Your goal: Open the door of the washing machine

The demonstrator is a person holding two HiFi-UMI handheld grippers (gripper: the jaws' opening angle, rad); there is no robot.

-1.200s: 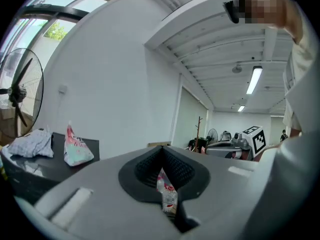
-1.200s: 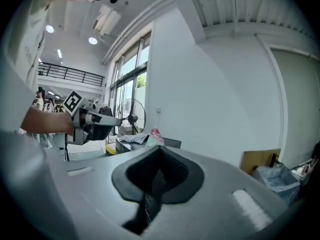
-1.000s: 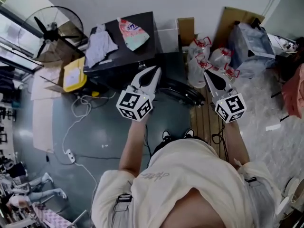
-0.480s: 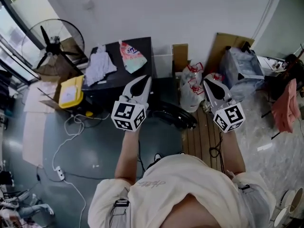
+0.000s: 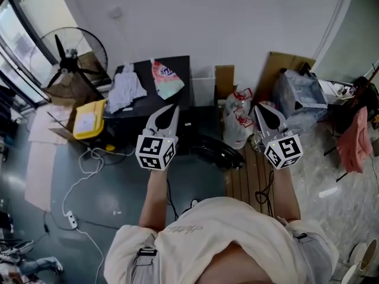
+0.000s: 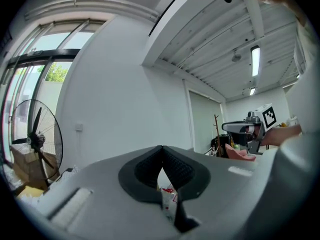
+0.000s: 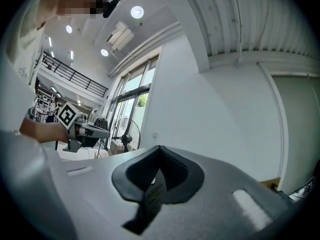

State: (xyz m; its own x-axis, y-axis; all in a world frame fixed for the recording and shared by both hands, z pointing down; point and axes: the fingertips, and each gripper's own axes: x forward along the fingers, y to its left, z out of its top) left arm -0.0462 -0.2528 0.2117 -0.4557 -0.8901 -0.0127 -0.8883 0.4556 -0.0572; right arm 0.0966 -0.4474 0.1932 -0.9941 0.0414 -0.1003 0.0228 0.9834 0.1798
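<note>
Left gripper (image 5: 173, 109): jaws pressing together, gripping nothing, pointing level in mid-air.
Right gripper (image 5: 258, 107): jaws also meeting, carrying nothing.
Washing machine: not showing clearly enough to pick out; a black cabinet (image 5: 148, 76) is standing by the wall beyond the left gripper, with clothes (image 5: 125, 87) lying on top.

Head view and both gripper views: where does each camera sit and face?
Head view: on the person's head, facing steeply down at the floor; shows shirt, forearms, left hand-held gripper, right hand-held gripper.
Left gripper view: on that gripper, facing the white wall; shows its shut jaws.
Right gripper view: likewise, toward white wall and windows; shut jaws.
All share the fan.
</note>
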